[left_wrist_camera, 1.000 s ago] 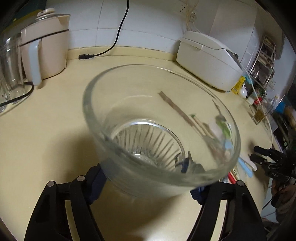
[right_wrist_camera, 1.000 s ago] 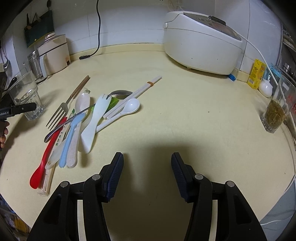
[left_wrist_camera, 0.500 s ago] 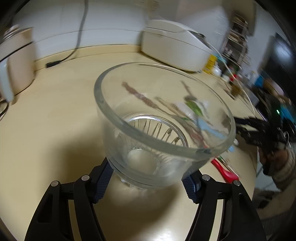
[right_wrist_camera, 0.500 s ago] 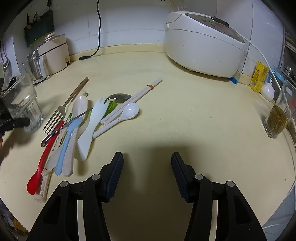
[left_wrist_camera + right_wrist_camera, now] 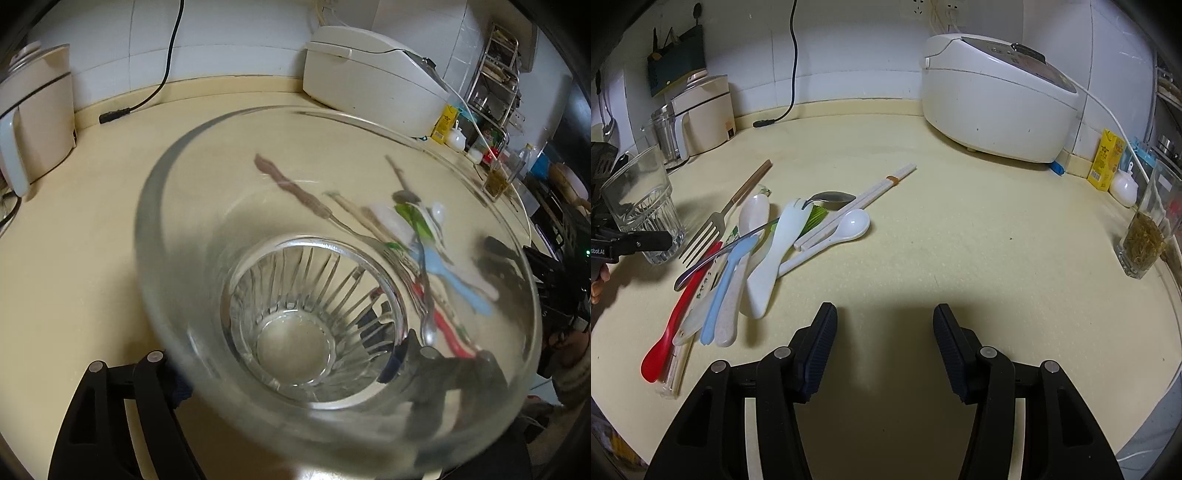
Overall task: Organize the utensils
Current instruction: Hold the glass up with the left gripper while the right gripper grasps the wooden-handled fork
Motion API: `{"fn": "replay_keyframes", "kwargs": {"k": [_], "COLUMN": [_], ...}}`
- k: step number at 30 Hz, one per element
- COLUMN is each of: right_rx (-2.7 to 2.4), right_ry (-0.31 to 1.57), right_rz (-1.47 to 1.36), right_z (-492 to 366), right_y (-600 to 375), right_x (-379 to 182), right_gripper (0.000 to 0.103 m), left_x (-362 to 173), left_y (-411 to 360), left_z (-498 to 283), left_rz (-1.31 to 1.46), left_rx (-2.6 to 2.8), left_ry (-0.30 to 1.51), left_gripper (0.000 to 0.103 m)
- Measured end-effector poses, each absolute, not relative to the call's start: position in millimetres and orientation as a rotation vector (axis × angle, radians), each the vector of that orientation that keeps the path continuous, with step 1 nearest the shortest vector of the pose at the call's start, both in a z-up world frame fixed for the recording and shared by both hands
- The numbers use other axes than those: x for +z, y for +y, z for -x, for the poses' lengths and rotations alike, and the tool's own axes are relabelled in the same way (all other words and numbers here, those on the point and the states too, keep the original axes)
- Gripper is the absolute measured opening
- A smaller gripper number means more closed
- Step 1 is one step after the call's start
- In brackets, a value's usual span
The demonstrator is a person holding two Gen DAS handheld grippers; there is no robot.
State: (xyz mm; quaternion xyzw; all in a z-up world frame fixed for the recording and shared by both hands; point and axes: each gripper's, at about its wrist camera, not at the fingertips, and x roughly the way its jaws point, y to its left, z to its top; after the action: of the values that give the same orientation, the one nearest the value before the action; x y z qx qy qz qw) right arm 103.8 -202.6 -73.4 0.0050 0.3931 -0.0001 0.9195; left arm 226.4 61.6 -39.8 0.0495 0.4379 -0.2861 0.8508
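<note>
A clear ribbed glass (image 5: 295, 332) fills the left wrist view and is empty. It stands between the jaws of my left gripper (image 5: 284, 373), which are opening, and the pads look clear of its wall. The right wrist view shows the same glass (image 5: 642, 210) on the counter at far left, beside a wooden-handled fork (image 5: 713, 229). Several utensils lie in a pile: a red spoon (image 5: 672, 325), a blue utensil (image 5: 727, 284), a white spork (image 5: 775, 251), a white spoon (image 5: 849, 225), a metal spoon (image 5: 831, 197) and white chopsticks (image 5: 871, 195). My right gripper (image 5: 884, 332) hangs open over bare counter, right of the pile.
A white rice cooker (image 5: 997, 96) stands at the back right with its cord. A cream kettle (image 5: 705, 110) and a black plug lead (image 5: 768, 122) are at the back left. A glass of tea leaves (image 5: 1145, 236) and a yellow carton (image 5: 1106, 162) sit by the right edge.
The left gripper carried the glass toward the utensil pile and down onto the counter beside the fork. Its jaws now stand wider. The right gripper has not moved.
</note>
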Motion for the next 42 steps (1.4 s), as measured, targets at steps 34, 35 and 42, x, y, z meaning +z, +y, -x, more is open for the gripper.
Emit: {"fn": "replay_keyframes", "kwargs": {"k": [34, 35, 42], "right_rx": [0.2, 0.223, 0.35], "right_ry": [0.827, 0.821, 0.88], "right_rz": [-0.163, -0.161, -0.066], "right_z": [-119.4, -123.4, -196.2], "right_y": [-187.0, -181.1, -106.0], "right_x": [-29.5, -25.3, -21.4], "right_gripper": [0.054, 0.054, 0.017], "left_x": [-42.2, -42.1, -41.2], "left_y": [81.2, 80.9, 79.9], "left_z": [-165.2, -164.8, -164.7], "left_rz": [-0.082, -0.084, -0.099], "left_rx": [-0.591, -0.59, -0.571], "left_ry": [0.919, 0.919, 0.92], "left_gripper": [0.072, 0.072, 0.074]}}
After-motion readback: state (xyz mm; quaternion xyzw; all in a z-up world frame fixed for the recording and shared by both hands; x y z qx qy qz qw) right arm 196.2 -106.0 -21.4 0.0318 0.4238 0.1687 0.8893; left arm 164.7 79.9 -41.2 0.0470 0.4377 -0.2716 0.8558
